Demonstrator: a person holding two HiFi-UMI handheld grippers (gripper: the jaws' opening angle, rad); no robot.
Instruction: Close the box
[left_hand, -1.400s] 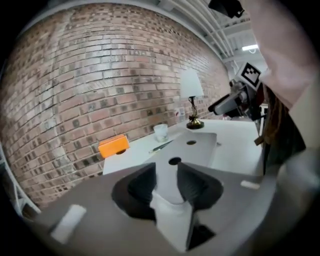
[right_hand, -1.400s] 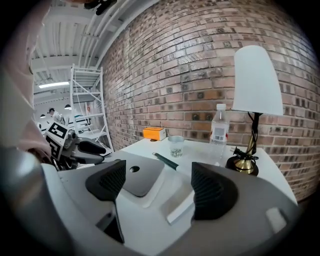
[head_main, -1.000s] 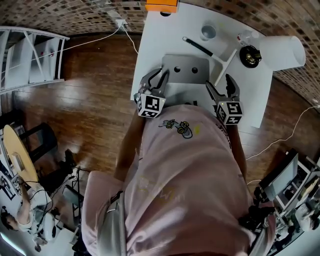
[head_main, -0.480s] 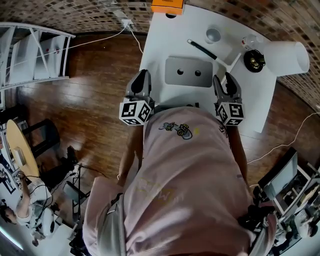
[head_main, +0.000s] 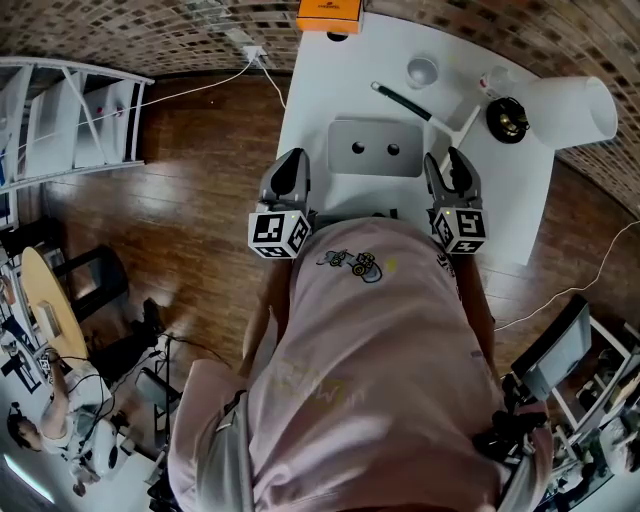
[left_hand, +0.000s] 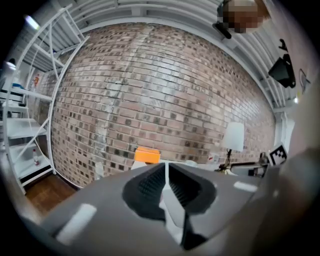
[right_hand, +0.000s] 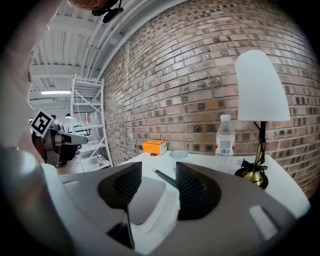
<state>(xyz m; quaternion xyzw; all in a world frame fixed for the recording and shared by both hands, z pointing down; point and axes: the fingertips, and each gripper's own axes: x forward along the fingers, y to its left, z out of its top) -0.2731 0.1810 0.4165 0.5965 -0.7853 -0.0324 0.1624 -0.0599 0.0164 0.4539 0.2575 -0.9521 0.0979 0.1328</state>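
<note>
Trouble would come mostly from the half-closed right gripper (head_main: 452, 160). Its jaws have just been closing partway and now stand apart with nothing pinched, and only the grey top of the box (head_main: 375, 148) shows past them. If the lid needs another press, a jaw tip could catch the box's right edge and skid it across the white table (head_main: 320, 100) toward the pen (head_main: 398, 97) just behind it. The lid looks flat, its 2 dark holes facing up, but I cannot tell whether it is fully seated. The box lies on the near part of the table, between the 2 grippers. The left gripper (head_main: 288, 162) has just clenched tight on nothing. It is held at the table's left edge, well apart from the box, pointing roughly level. The right gripper sits just beside the box's right side, tilted slightly down.
</note>
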